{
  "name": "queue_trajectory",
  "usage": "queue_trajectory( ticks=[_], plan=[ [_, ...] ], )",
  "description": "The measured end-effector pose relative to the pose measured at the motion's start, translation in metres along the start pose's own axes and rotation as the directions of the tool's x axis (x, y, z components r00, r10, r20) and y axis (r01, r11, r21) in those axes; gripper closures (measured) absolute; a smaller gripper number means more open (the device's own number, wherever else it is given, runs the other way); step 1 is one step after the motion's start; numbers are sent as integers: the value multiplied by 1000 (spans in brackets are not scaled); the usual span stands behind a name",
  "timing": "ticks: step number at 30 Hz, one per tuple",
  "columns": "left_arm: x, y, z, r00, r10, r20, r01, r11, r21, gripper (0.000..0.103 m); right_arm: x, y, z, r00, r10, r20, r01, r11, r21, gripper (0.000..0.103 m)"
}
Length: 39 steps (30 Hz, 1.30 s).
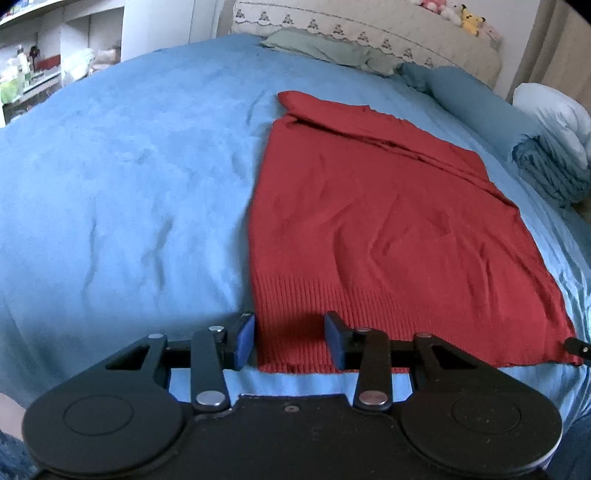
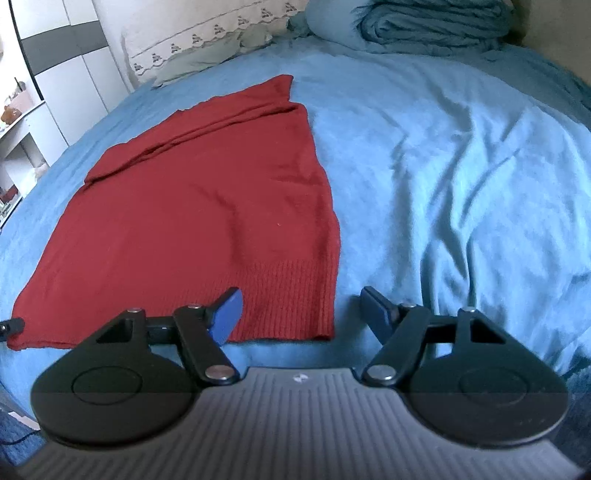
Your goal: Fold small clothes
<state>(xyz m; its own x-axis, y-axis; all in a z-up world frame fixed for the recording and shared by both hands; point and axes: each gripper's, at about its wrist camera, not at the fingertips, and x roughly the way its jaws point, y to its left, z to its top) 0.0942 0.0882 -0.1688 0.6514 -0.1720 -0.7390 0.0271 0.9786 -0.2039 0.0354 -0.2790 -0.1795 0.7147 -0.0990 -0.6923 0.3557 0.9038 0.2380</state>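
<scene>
**Red knit, near hem corners bracketed**

We hold the left gripper [image 1: 290, 338] partly open around the red sweater's [image 1: 369, 221] near-left corner, flat on the blue bedspread [image 1: 110, 184]. Our right gripper [image 2: 301, 314] gapes wide around the near-right corner. Neither pinches yet; next, we judge, both close.

Wrinkled blue bedspread [image 1: 122, 177] covering whole bed, creases running across its right half. Cream embroidered headboard cover [image 1: 369, 33] standing at far end, sage-green flat pillow [image 1: 325, 48] lying against it. Rolled teal blanket [image 2: 432, 26] sitting by far corner, white pillow [image 1: 550, 110] resting beside it. Yellow plush toy [image 1: 470, 19] perching on headboard. White shelving [image 1: 44, 66] showing at left.
</scene>
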Motion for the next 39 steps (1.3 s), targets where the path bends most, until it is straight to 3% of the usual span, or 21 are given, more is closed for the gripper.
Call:
queue_trajectory(
  ticks=[4,6,8,11,17,19,24,29,34,39],
  plan=[
    [1,4,-1,1000,-8,-10,8,1000,-21,62,0,-4,-1,1000,7,-5,-7,1000,23,30],
    [2,4,-1,1000,-6,-21,5,1000,-28,80,-1,-7,0,1000,12,-5,-12,999,42,40],
    [2,4,-1,999,-10,-37,9,999,-32,93,-2,-10,0,1000,29,-7,-28,997,70,60],
    [-1,2,0,999,-6,-37,5,1000,-26,97,-3,-10,0,997,71,-13,-70,993,92,79],
    [-28,-2,24,999,-35,20,35,999,-39,98,-22,-7,17,990,132,49,-136,985,109,81],
    [-40,-1,48,995,-80,66,87,990,-109,98,-32,-5,33,984,157,80,-165,981,103,81],
    [-48,-12,138,974,-120,194,152,975,-162,98,-43,11,113,958,236,163,-252,964,84,81],
    [-13,-38,246,961,-76,266,116,984,-136,98,-14,24,220,940,272,208,-297,949,104,81],
    [75,-59,333,962,-19,272,58,989,-136,98,64,39,320,952,214,219,-239,966,94,82],
    [184,-61,365,977,54,204,-24,989,-149,98,178,44,361,969,167,181,-189,975,114,82]
  ],
)
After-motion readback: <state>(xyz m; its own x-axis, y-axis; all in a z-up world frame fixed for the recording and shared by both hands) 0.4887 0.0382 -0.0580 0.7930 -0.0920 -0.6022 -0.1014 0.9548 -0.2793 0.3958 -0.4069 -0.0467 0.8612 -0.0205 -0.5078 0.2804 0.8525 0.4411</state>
